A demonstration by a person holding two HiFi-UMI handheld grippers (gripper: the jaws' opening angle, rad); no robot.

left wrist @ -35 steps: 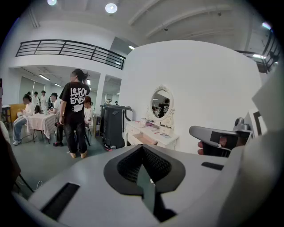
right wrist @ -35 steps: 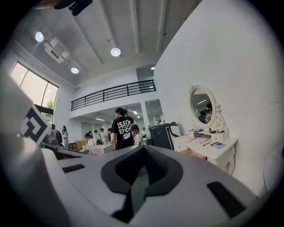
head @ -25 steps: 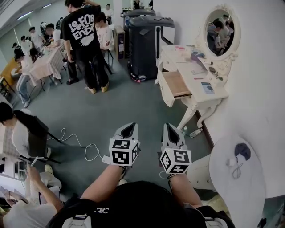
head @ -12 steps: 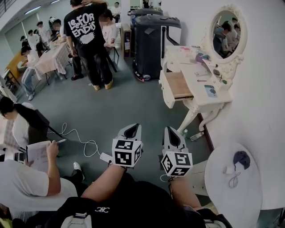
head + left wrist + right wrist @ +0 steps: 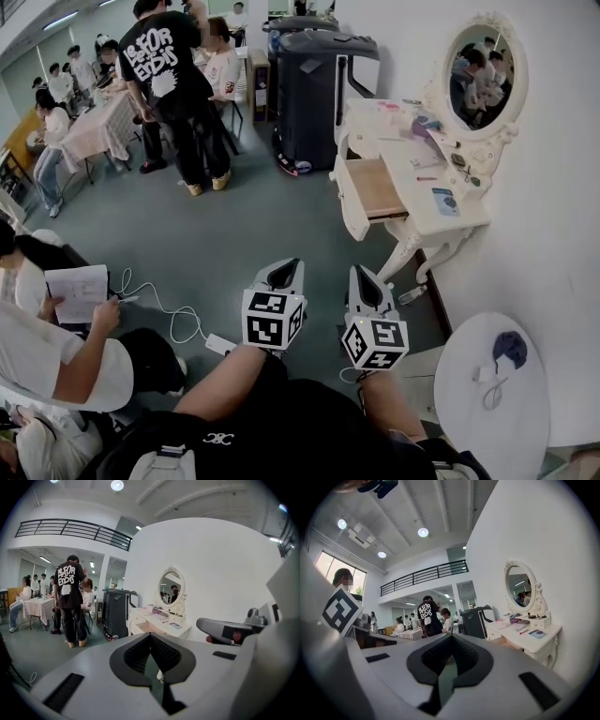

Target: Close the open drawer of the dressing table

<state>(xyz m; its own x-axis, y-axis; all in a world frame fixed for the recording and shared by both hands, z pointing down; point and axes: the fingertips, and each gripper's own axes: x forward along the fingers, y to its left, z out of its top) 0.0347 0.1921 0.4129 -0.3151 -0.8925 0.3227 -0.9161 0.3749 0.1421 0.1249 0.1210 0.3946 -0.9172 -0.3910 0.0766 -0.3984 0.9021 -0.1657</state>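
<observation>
The white dressing table stands against the right wall under an oval mirror. Its drawer is pulled out towards the room, showing a bare wooden bottom. Both grippers are held side by side over the floor, well short of the table and touching nothing. My left gripper is shut and empty, and my right gripper is also shut with nothing in it. In the left gripper view the table lies beyond the closed left gripper. The right gripper view has the table off to the right of the right gripper.
A dark wheeled case stands left of the dressing table. Several people stand by tables at the back left. A person with a sheet of paper is close on my left. A white cable crosses the floor. A round white table sits lower right.
Both grippers have moved forward across the floor, so the dressing table looks nearer. The person with the paper has come closer on the left. Both grippers' jaws stay together.
</observation>
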